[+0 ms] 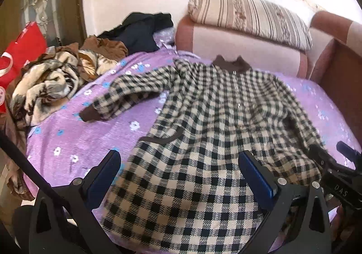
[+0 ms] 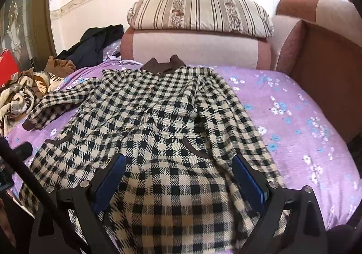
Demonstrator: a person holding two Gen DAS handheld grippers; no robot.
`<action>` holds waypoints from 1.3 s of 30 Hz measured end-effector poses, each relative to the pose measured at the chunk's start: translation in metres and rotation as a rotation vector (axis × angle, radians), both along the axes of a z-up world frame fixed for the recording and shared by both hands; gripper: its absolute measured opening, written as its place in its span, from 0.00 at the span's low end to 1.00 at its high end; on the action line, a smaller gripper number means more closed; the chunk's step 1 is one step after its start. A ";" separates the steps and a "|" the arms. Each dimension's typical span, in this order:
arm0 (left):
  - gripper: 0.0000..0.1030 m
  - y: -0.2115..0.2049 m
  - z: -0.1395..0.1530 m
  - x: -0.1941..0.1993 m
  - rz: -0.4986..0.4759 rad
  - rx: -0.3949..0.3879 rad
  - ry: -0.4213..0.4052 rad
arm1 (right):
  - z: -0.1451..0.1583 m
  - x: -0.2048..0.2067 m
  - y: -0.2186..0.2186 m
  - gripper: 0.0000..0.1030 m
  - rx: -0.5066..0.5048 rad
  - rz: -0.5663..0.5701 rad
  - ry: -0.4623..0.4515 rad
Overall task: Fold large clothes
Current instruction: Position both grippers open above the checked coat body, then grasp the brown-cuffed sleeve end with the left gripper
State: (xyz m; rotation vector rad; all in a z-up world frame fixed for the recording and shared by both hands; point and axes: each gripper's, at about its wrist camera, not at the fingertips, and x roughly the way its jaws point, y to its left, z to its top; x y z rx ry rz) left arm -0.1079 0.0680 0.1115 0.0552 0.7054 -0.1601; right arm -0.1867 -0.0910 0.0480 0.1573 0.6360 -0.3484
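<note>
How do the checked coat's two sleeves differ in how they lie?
The left sleeve angles out from the coat across the purple sheet, its brown cuff showing. The right sleeve runs straight down alongside the body, its cuff out of view. Both share the black-and-cream check.

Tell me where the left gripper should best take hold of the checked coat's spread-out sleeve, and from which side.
Probably at the brown cuff of the checked coat. It lies flat on the purple sheet, clear of the coat's body, so the left gripper, jaws open, could come from the coat's left, pinch its edge and carry the sleeve across the chest.
</note>
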 end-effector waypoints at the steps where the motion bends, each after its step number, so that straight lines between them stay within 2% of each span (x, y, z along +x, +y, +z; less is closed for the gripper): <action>1: 1.00 0.003 0.002 -0.002 0.002 -0.004 -0.003 | 0.003 -0.004 0.002 0.94 -0.004 -0.006 -0.009; 6: 1.00 0.016 0.005 0.004 0.001 -0.025 0.015 | 0.022 -0.011 0.008 0.94 -0.004 -0.022 -0.073; 11: 1.00 0.033 -0.005 0.037 0.063 -0.040 0.046 | 0.019 0.021 0.012 0.94 -0.017 0.060 -0.019; 16: 1.00 0.069 -0.027 0.089 0.219 -0.056 0.110 | -0.009 0.048 0.013 0.94 0.004 0.115 0.040; 19: 1.00 0.088 -0.035 0.108 0.296 -0.051 0.118 | -0.030 0.061 0.012 0.94 0.021 0.124 0.079; 26: 1.00 0.111 -0.058 0.142 0.377 -0.033 0.157 | -0.061 0.073 -0.003 0.94 0.063 0.114 0.131; 32: 1.00 0.110 -0.073 0.150 0.373 -0.011 0.184 | -0.077 0.074 -0.017 0.94 0.105 0.093 0.141; 34: 1.00 0.110 -0.072 0.150 0.350 -0.049 0.186 | -0.079 0.077 -0.018 0.94 0.105 0.093 0.150; 36: 1.00 0.117 -0.066 0.149 0.321 -0.163 0.175 | -0.082 0.079 -0.018 0.94 0.106 0.094 0.161; 37: 1.00 0.124 -0.064 0.152 0.310 -0.249 0.179 | -0.083 0.080 -0.018 0.94 0.105 0.094 0.163; 39: 1.00 0.131 -0.068 0.163 0.291 -0.370 0.234 | -0.084 0.079 -0.017 0.94 0.100 0.094 0.162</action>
